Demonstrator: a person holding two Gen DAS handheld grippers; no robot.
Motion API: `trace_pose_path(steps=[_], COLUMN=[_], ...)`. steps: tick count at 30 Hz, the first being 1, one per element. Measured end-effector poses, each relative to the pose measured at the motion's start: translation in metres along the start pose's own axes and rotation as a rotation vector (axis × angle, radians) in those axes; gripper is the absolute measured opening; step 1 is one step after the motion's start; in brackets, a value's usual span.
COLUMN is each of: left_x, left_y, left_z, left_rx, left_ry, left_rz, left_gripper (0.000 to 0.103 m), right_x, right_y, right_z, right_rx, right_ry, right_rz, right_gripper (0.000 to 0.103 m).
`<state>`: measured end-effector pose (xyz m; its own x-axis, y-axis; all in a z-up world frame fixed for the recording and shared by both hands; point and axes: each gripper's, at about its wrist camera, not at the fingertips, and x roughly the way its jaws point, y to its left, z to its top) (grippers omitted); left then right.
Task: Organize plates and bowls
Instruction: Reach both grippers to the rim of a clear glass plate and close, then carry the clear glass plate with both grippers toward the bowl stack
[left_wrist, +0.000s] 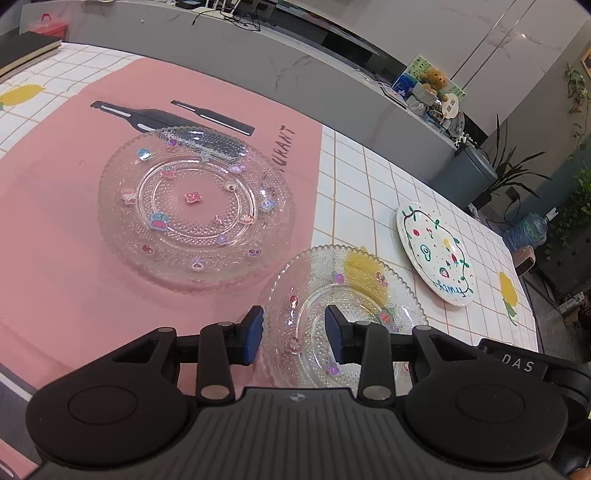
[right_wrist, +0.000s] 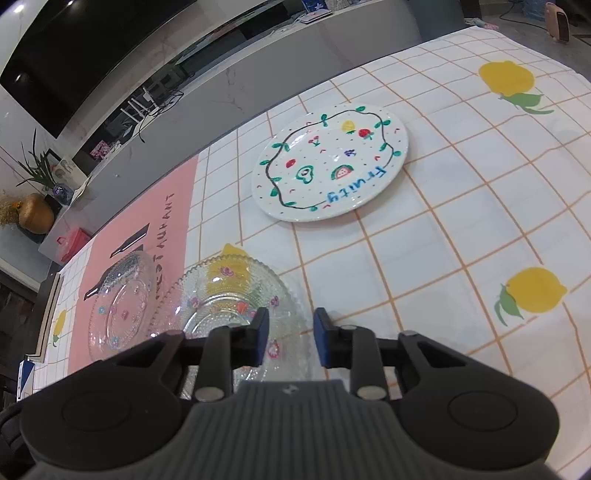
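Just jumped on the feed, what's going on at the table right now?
Both grippers are open and holding nothing. The left hand-held gripper and right hand-held gripper both point at the smaller glass plate. The larger glass plate sits on the pink mat; the white Fruity plate lies apart on the checked cloth.

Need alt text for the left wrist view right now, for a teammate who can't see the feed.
The open left gripper hovers over the near rim of a small clear glass plate on a lemon-print checked tablecloth. A larger clear glass plate sits on a pink mat to its left; a white painted plate lies to its right.
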<state>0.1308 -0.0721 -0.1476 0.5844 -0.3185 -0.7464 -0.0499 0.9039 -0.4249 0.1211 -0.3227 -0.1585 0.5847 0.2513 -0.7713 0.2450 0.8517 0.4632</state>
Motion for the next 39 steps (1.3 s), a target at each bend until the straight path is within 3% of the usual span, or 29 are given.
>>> trace_pose_path(steps=[6, 10, 27, 39], left_x=[0.0, 0.0, -0.03, -0.073], left_y=[0.002, 0.002, 0.006, 0.01], left_z=[0.0, 0.001, -0.001, -0.026], left_rx=[0.008, 0.011, -0.033, -0.062], left_ry=[-0.009, -0.01, -0.021, -0.016], left_rz=[0.024, 0.047, 0.028, 0.001], left_gripper=[0.025, 0.016, 0.01, 0.01], right_x=[0.004, 0.002, -0.02, -0.059], right_y=[0.003, -0.004, -0.001, -0.004], right_z=[0.001, 0.002, -0.011, -0.043], right_rx=[-0.003, 0.037, 0.076, 0.101], right_ry=[-0.005, -0.003, 0.054, 0.097], right_rz=[-0.005, 0.003, -0.001, 0.003], right_gripper=[0.018, 0.01, 0.006, 0.006])
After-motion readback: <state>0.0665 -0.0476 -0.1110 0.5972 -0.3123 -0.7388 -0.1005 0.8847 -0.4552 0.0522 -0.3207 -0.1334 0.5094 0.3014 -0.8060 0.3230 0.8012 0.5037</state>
